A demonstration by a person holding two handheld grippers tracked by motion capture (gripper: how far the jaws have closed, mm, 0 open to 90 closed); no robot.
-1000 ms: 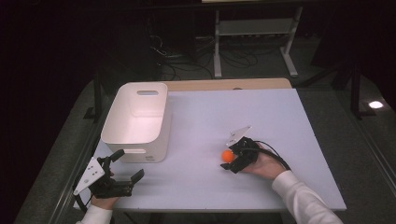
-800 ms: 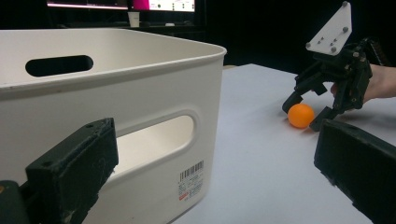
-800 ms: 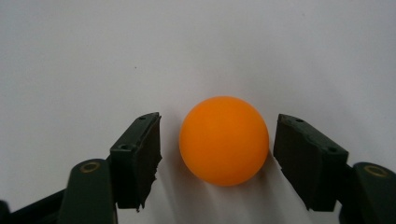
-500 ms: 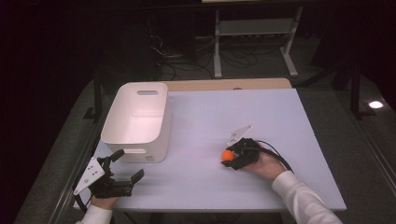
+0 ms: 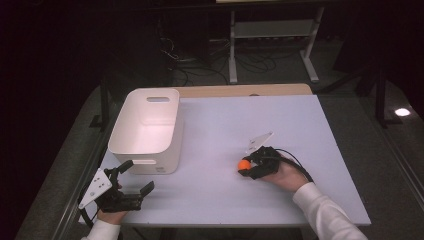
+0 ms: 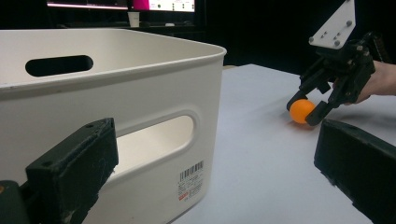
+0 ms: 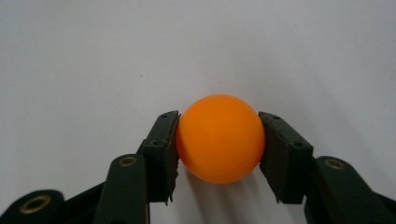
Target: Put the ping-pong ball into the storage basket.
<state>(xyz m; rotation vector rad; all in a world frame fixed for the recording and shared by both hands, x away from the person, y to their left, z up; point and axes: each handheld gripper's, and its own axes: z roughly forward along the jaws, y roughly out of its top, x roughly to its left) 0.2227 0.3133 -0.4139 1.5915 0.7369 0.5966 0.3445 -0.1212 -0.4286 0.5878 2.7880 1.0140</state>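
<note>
The right gripper (image 7: pixel 218 151) has just closed its jaws on the orange ball (image 7: pixel 219 138), pads touching both sides (ball on the table (image 5: pixel 215 130), right of the white bin (image 5: pixel 145 131)), so it's prob. ready to lift. The left gripper (image 5: pixel 134 177) sits open nr the bin.

A white bin (image 5: pixel 145 131) stands on the pale table (image 5: pixel 300 120).

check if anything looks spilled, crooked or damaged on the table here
Nothing stands out. The white bin sits upright and empty on the table. The right gripper has just closed squarely on the orange ball, and the left gripper hangs open near the bin.
</note>
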